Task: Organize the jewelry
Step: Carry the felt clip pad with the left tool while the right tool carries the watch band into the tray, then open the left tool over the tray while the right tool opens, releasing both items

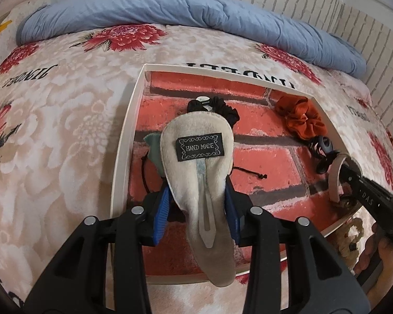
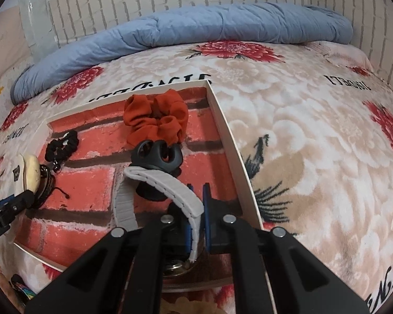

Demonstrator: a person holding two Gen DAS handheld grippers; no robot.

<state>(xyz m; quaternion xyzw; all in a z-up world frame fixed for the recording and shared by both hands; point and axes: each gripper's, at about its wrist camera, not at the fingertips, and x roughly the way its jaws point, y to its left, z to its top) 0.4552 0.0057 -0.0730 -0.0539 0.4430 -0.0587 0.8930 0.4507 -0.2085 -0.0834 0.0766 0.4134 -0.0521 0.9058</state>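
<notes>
Both hands are mid-placement over the shallow white tray (image 1: 128,130) lined with a red brick print, which lies on the flowered bedspread (image 1: 52,130).

The left gripper (image 1: 196,204) has its fingers clenched on a cream plush hair clip (image 1: 196,183), held over the tray's near-left part. A black tag on the clip reads "HAND MADE" (image 1: 200,147). Beyond it, at twelve o'clock, lies a black scrunchie (image 1: 222,104); a black cord bracelet (image 1: 249,174) trails out at three o'clock.

The right gripper (image 2: 196,233) is clamped tight on a thin grey strap (image 2: 170,185), apparently a watch band, low at the tray's right edge. A black claw clip (image 2: 157,154) sits just past it at twelve o'clock, with the orange scrunchie (image 2: 154,117) farther on.

Next, I'd judge, each piece wants lowering onto bare brick print clear of its neighbours, then letting go.

The bedspread carries upside-down lettering I can't fully read; the right gripper's body, seen from the left wrist view, shows "DAS".
</notes>
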